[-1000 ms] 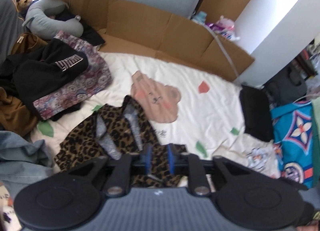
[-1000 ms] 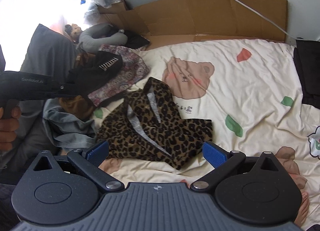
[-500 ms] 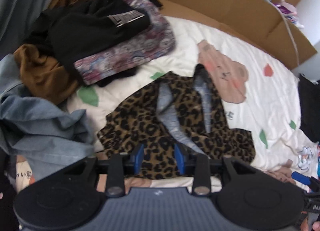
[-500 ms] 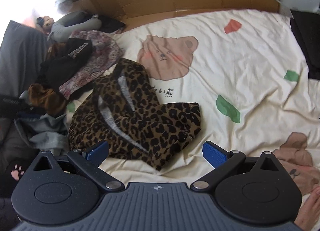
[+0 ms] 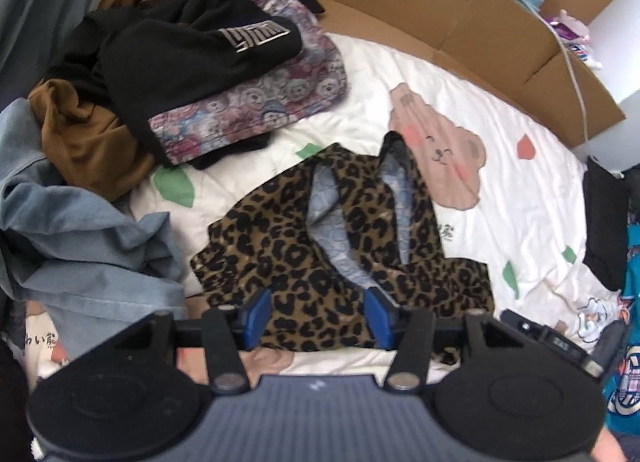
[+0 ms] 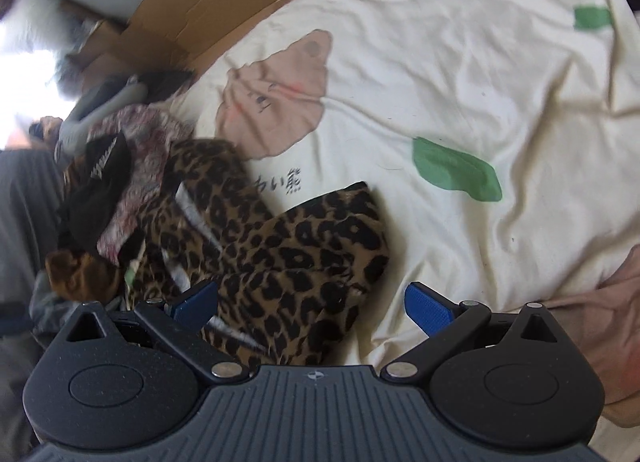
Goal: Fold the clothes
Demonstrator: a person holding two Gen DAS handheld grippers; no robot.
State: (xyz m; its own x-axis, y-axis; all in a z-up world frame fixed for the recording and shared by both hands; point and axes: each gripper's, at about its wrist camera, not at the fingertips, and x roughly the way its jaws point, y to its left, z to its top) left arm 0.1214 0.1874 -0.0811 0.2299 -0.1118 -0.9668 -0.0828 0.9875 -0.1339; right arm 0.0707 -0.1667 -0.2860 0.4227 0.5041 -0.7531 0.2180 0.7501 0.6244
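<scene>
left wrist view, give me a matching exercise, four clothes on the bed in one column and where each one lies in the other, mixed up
Things:
1. leopard print garment
2. black sweatshirt
3. light blue denim garment
4. brown garment

Places:
A. crumpled at the left edge, nearest the camera
B. on top of the bear-patterned purple fabric
C. spread on the cream bedsheet, just ahead of the left gripper
D. bunched between the black sweatshirt and the denim

Pairs: 1-C, 2-B, 3-A, 4-D
</scene>
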